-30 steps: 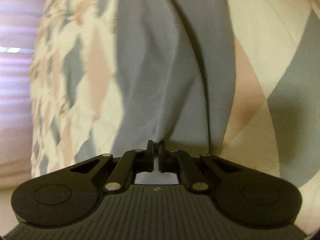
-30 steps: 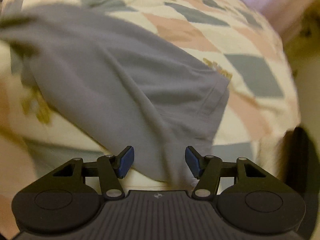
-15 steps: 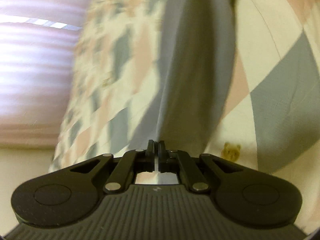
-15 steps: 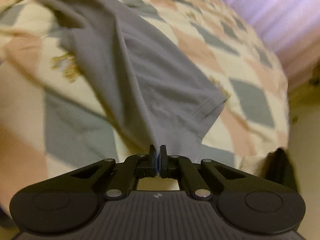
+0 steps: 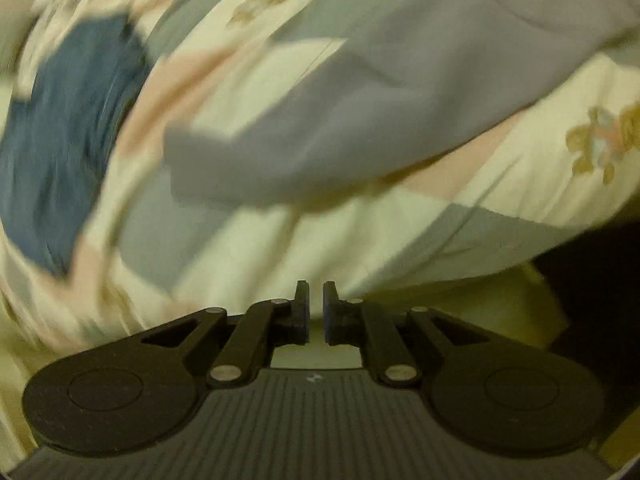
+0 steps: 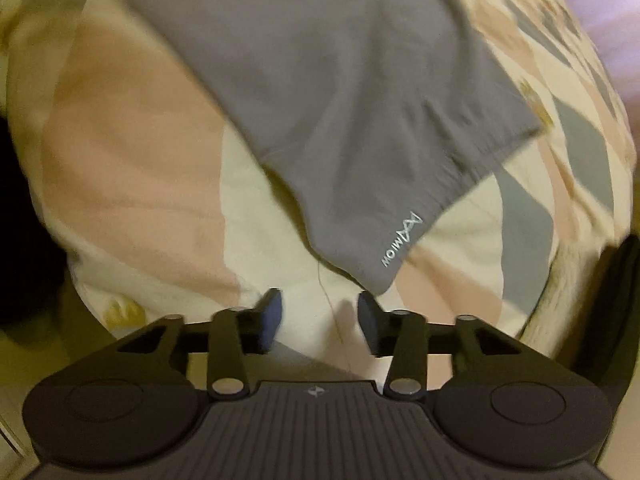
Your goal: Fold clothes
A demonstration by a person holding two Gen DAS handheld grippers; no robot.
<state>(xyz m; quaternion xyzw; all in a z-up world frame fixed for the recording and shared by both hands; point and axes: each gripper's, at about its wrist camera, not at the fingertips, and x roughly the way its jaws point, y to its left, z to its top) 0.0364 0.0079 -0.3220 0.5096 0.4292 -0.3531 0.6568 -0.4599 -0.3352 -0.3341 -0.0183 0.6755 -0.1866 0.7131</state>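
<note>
- Grey garment (image 6: 340, 92) lies spread on the bed, on a patchwork bedcover (image 6: 132, 168) of cream, pink and grey diamonds; in the right wrist view its hemmed corner with a small white logo (image 6: 400, 242) points toward us, near the bed's edge.
- We see the right hand-held gripper (image 6: 320, 322) with its blue-padded fingers wide apart and nothing between them; the logo corner sits just ahead of the right finger, not touching it as far as we can tell.
- We see the left hand-held gripper (image 5: 316, 312) with its fingers drawn close, a narrow slit between them, and no cloth in that slit; in this blurred view the garment (image 5: 360, 112) lies well ahead across the bedcover (image 5: 400, 240).
- We judge the step in hand to be a pause between folds: the cloth is laid down and neither gripper holds it.
- We think the next move calls for taking a fresh edge or corner, probably the near logo corner on the right, and pinching only the garment, not the bedcover beneath.
- A dark blue item (image 5: 60, 140), too blurred to name, lies on the bed at the left of the left wrist view.
- We make out pale, purple-tinted curtains or wall (image 6: 600, 12) beyond the bed's far side, and dim, yellowish light.
</note>
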